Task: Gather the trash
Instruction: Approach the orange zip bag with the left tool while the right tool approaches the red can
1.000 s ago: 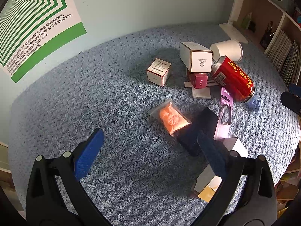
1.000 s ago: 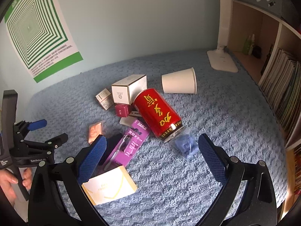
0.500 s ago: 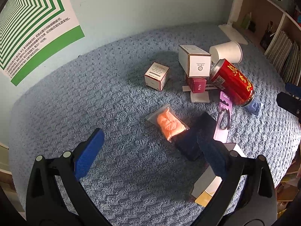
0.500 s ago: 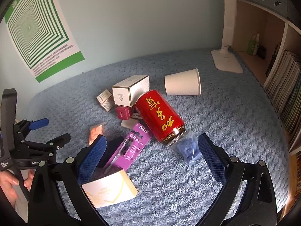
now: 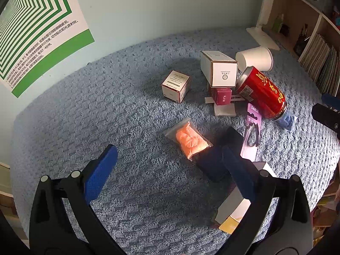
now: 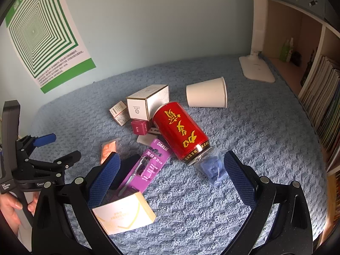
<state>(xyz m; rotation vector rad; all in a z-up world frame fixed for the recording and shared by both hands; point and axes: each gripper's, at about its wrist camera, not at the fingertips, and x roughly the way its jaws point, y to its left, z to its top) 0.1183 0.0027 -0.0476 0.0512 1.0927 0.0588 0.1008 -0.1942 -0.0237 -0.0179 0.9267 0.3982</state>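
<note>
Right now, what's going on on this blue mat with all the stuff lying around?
A person holds handheld tongs in each hand above a blue textured mat strewn with trash. The left tongs and right tongs are both open and hold nothing. A red drink can lies on its side beside a tipped white paper cup, small cardboard boxes, a purple toothbrush pack and a clear bag of orange material. Nothing has been picked up yet.
</note>
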